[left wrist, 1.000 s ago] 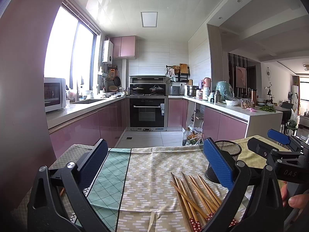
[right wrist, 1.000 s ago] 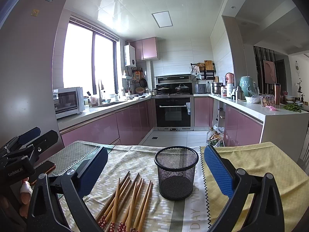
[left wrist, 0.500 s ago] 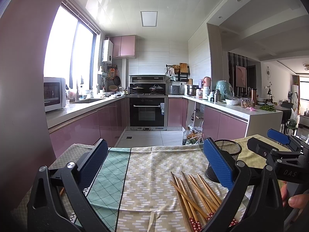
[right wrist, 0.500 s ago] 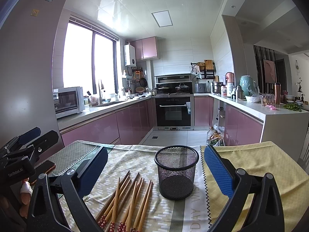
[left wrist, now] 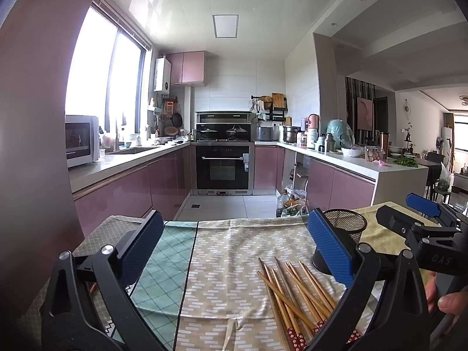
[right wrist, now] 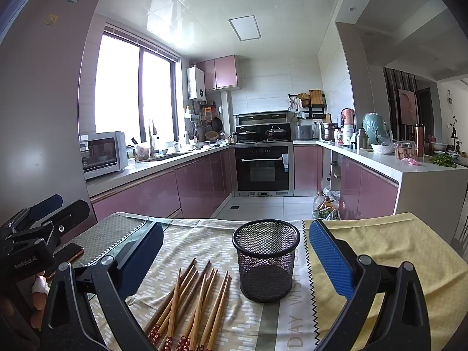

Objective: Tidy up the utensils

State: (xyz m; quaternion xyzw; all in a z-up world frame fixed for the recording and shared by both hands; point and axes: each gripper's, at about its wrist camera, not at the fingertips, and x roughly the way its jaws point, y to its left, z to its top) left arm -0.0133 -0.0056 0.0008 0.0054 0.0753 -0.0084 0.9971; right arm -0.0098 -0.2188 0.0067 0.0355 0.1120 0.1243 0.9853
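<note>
Nothing is being carried yet, so the work is judged to be sitting at its opening step. Going from the left, the left claw (left wrist: pixel 232 247) is hovering with its jaws spread wide and empty, to the left of the mesh cup (right wrist: pixel 266 259) and over the patterned cloths on the tabletop (right wrist: pixel 389 244). The chopsticks (right wrist: pixel 194 304) are lying loose in a fanned bunch just left of the mesh cup, apart from it, with their red patterned ends toward the cameras. The mesh cup is standing upright and looks empty. The right claw (right wrist: pixel 235 251) is also gaping with nothing between its jaws, and the cup is showing between them, further off. The next move is likely calling for one claw to drop onto a chopstick, pinch it and stand it in the cup; the sticks overlap, so singling one out may need care. The right wrist view is showing the whole cup and a phone (right wrist: pixel 68 253) far left of it; the left wrist view is hiding most of the cup behind a blue pad, but is showing the right claw's outer side.
</note>
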